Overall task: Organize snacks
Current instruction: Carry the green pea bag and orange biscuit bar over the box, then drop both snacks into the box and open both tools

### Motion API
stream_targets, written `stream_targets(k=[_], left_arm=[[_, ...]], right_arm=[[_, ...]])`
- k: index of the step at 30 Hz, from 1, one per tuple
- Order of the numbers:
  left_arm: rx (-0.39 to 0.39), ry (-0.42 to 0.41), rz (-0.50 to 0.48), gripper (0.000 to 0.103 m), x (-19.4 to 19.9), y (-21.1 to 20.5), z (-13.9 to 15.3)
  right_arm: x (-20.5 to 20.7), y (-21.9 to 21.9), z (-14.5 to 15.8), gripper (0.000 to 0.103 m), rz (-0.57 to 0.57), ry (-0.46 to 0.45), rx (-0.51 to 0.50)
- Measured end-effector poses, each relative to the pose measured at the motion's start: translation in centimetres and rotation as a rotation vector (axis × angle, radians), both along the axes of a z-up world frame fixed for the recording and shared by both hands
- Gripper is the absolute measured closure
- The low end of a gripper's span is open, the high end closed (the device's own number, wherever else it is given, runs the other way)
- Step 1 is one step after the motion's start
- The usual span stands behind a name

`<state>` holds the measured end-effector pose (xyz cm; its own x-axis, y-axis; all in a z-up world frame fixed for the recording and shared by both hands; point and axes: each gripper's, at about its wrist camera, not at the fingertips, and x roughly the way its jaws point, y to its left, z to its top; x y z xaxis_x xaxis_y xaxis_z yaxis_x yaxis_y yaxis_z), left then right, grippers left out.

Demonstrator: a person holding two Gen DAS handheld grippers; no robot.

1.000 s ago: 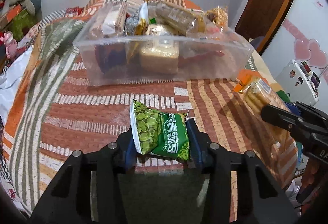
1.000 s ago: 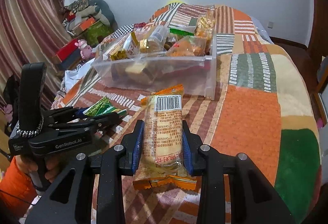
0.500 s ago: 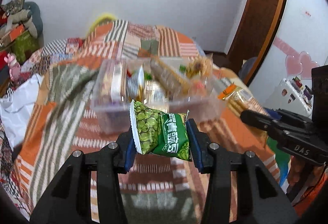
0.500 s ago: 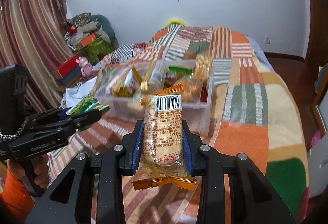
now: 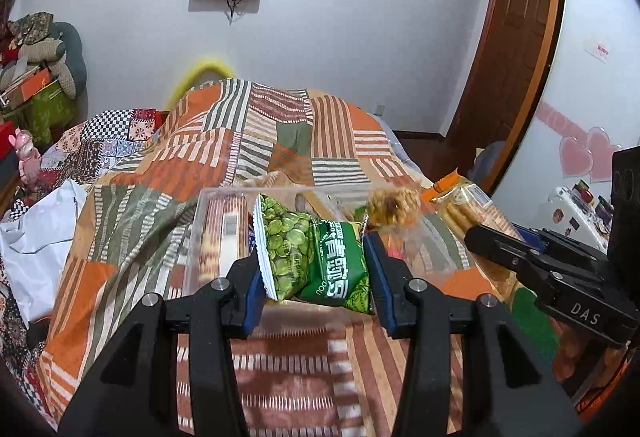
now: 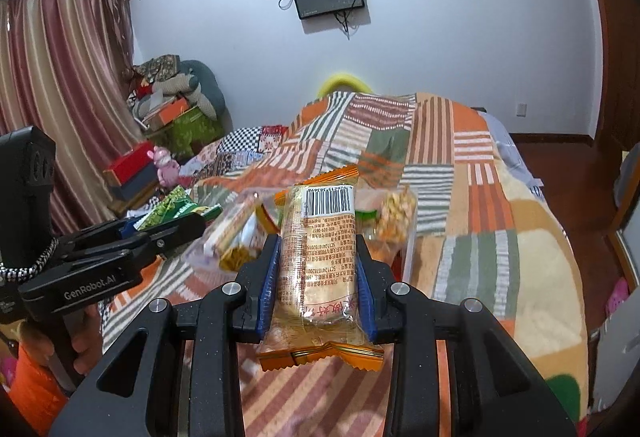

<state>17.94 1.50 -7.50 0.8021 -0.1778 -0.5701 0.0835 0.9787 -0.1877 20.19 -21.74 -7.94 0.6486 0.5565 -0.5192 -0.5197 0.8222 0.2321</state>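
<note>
- Snacks: green pea packet [image 5: 316, 257] pinched crosswise in the left gripper [image 5: 316, 269], one blue pad on each side, clear of the bed.
- Orange cracker packet [image 6: 318, 261] pinched lengthwise in the right gripper [image 6: 318, 269], barcode end pointing away from the tool, sealed tail hanging below the pads.
- Clear bin [image 5: 202, 233] just ahead of and below both tools, already stuffed with packets; some stick up past the rim.
- Risk: pea packet is puffy and slick, pads only catch its middle, so it could squirt out if the grip loosens over the blanket [image 5: 280, 377] short of the bin.
- Risk: cracker packet is long and held at mid-body; the far end could hit the bin's near wall or a standing packet and lever out of the pads.
- Risk: too hard a squeeze probably crushes the crackers.
- Risk: both tools head for the same bin side by side; the right gripper [image 5: 532, 257] is close on the right of the left one, so they could knock each other at the rim.
- Risk: bin is full, so a dropped packet may land on the heap and slide over the edge onto the blanket.
- Risk: bin sits on soft bedding, so a shove on its wall could tip or shift it.
- Bin edges look blurred, so exact clearance to the rim can't be judged.
</note>
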Motion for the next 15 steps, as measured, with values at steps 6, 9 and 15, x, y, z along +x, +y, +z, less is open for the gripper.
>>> stream_targets(k=[6,9,15], left_arm=[[-0.021,0.018,0.018,0.058,2.6,0.3,-0.7],[-0.033,0.035,0.023,0.058,4.0,0.3,-1.3],[-0.028,0.069,0.032,0.058,6.2,0.0,-2.8]], right_arm=[[2.0,0.7,-0.3,0.072,-0.009,0.005,0.007],[3.0,1.2,-0.8,0.072,-0.012,0.021,0.006],[4.7,2.2,-1.9,0.072,-0.015,0.057,0.005]])
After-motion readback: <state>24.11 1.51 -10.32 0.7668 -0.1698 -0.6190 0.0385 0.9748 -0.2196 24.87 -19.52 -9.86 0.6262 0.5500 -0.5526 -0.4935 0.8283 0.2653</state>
